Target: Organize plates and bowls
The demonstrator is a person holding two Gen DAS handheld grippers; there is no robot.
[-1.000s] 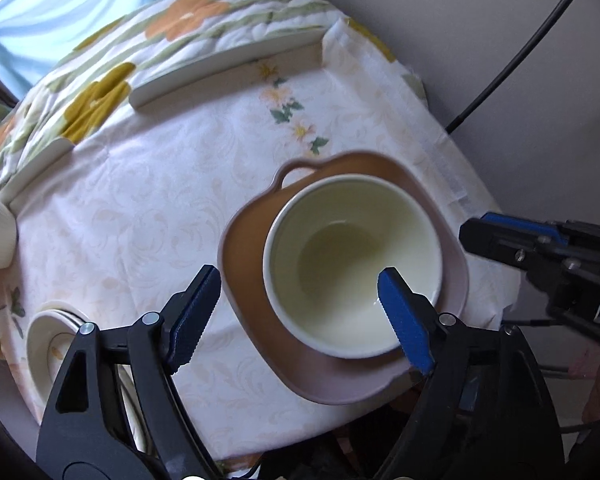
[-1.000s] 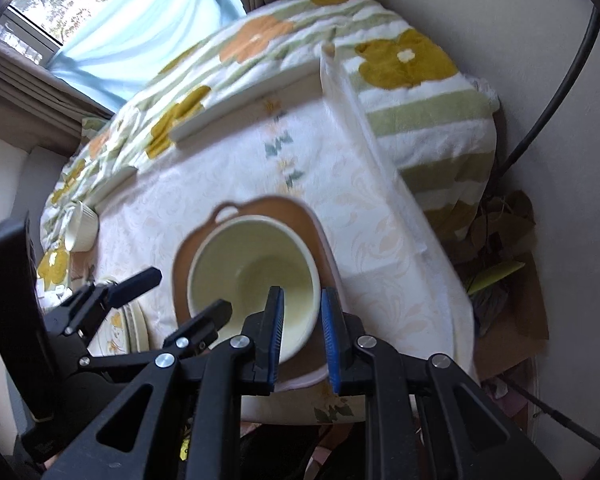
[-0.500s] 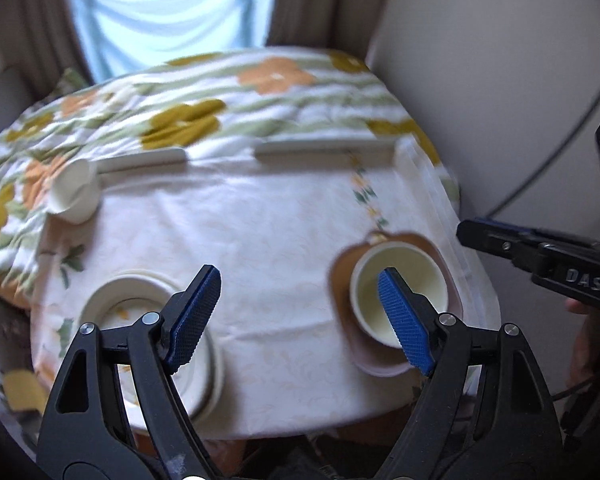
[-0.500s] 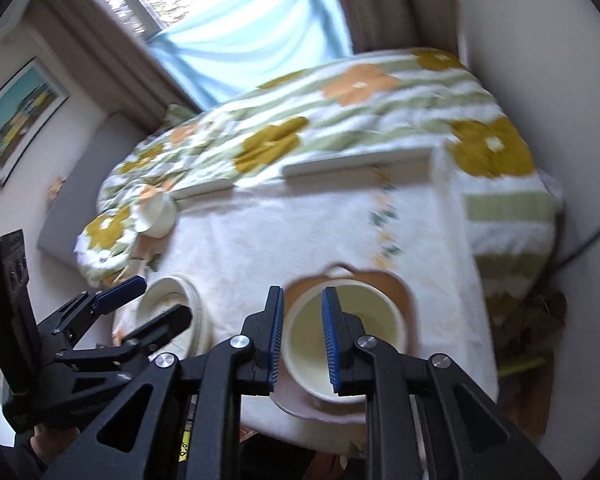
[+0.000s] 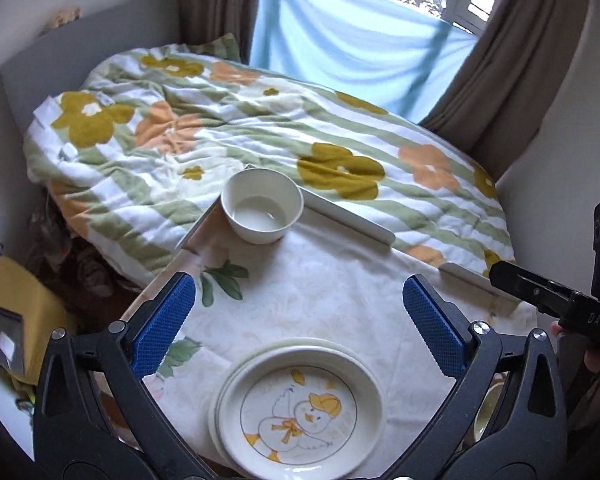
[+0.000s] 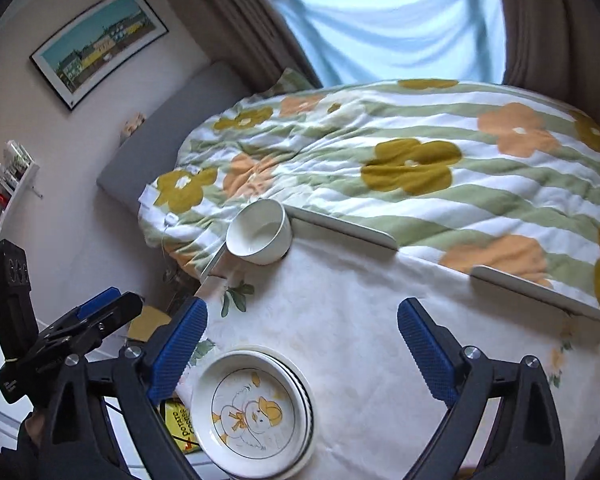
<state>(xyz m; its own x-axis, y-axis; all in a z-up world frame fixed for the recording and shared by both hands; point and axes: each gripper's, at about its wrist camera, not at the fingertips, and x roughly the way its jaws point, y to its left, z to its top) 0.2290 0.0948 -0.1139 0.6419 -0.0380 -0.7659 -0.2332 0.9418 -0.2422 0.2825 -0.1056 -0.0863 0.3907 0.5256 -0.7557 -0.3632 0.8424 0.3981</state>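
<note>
A stack of cream plates, the top one with a duck drawing [image 5: 298, 410], lies at the near edge of the white-clothed table [image 5: 332, 292]; it also shows in the right wrist view [image 6: 252, 410]. A small white bowl [image 5: 262, 211] stands upright at the table's far left corner, also seen in the right wrist view [image 6: 260, 231]. My left gripper [image 5: 300, 320] is open and empty above the plates. My right gripper [image 6: 300, 340] is open and empty, above the table just right of the plates. The brown plate and cream bowl are out of view.
A bed with a flowered striped quilt [image 5: 260, 128] lies right behind the table. Low white rails [image 5: 348, 216] edge the table's far side. A blue curtain [image 5: 352, 52] hangs behind. A yellow box [image 5: 20, 320] sits on the floor at left.
Both grippers swung left, away from the cream bowl on the brown plate, and now face the duck plates and small white bowl. My right gripper opened wide from nearly shut.
</note>
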